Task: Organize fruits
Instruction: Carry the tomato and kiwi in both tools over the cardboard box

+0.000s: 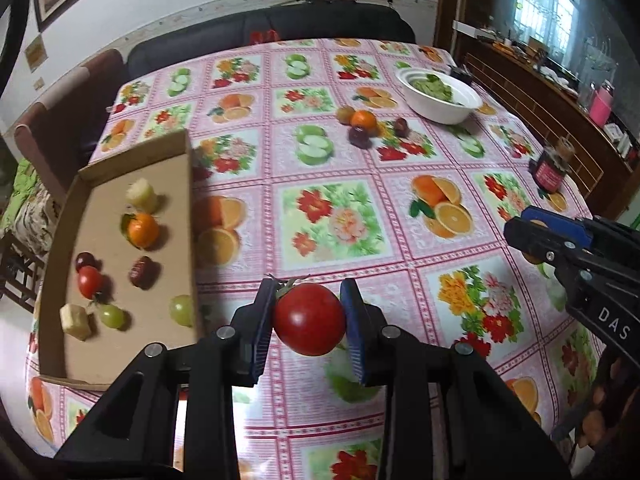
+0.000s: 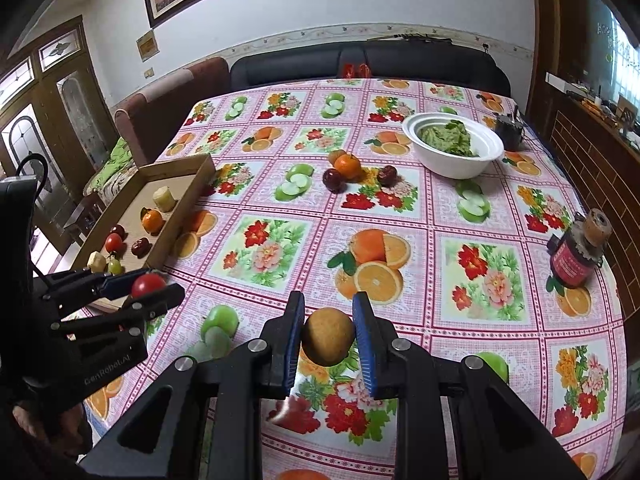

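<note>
1. My left gripper (image 1: 308, 316) pinches a red tomato (image 1: 309, 319) at lower centre of the left wrist view. The fruit sits squarely between the blue pads (image 1: 353, 320), stem up, raised off the cloth. I judge it is held high to clear the tray wall.
2. My right gripper (image 2: 328, 336) pinches a brown round fruit (image 2: 328, 336) at lower centre of its view, centred between the jaws, ready for the same trip.
3. The cardboard tray (image 1: 191, 240), at left of frame, already holds sorted fruit, among them an orange (image 1: 142, 230) and green grapes (image 1: 112, 316).
4. Loose fruit (image 2: 346, 168) remains in a cluster at upper centre, near the white bowl (image 2: 452, 168). I judge the task partway done.
</note>
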{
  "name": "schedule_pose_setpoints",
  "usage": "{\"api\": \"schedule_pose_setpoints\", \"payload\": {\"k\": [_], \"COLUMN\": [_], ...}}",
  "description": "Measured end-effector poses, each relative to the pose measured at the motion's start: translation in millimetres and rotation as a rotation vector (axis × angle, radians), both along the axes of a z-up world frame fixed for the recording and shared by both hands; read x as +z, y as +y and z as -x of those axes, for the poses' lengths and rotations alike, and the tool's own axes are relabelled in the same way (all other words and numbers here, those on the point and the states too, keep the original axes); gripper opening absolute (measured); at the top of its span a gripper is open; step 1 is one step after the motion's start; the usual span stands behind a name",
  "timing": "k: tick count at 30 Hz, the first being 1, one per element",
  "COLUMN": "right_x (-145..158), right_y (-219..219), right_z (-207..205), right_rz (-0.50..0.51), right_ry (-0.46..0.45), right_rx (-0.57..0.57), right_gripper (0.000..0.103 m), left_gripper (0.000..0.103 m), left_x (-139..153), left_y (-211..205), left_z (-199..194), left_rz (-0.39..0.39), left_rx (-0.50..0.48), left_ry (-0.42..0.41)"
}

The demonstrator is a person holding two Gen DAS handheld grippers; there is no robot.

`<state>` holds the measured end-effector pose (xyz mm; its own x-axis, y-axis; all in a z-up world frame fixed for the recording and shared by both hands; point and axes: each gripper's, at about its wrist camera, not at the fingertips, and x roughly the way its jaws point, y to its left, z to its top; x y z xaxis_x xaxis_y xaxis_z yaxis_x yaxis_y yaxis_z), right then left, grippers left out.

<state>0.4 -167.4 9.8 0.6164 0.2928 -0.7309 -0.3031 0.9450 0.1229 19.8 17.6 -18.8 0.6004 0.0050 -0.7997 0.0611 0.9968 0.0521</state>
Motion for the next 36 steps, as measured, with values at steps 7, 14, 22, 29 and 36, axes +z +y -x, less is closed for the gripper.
{"api": "schedule_pose_setpoints", "payload": {"k": [7, 14, 22, 29, 36], "right_x": [8, 16, 27, 29, 31], "right_y": [23, 53, 86, 113, 131], "right_z": [-2, -5, -7, -8, -12], "right_rz": [-0.011, -0.021, -0.021, -0.018, -0.017], "right_ry": [-0.019, -0.032, -0.049, -0.051, -0.056], "right_rx": [0.054, 0.127, 0.196, 0.249, 0.282], "right_gripper": [0.025, 0.025, 0.025, 0.025, 0.025], "left_gripper": [0.03, 0.03, 0.03, 0.03, 0.03], "left_x": [9, 12, 16, 13, 12], "left_y": [25, 57, 93, 108, 118], "left_z": [4, 7, 9, 8, 5], "left_rz": [-0.009, -0.004, 0.001, 0.008, 0.016], "left_rx": [0.062, 0.137, 0.217, 0.245, 0.258], "left_ry": [-0.025, -0.035, -0.053, -0.05, -0.05]}}
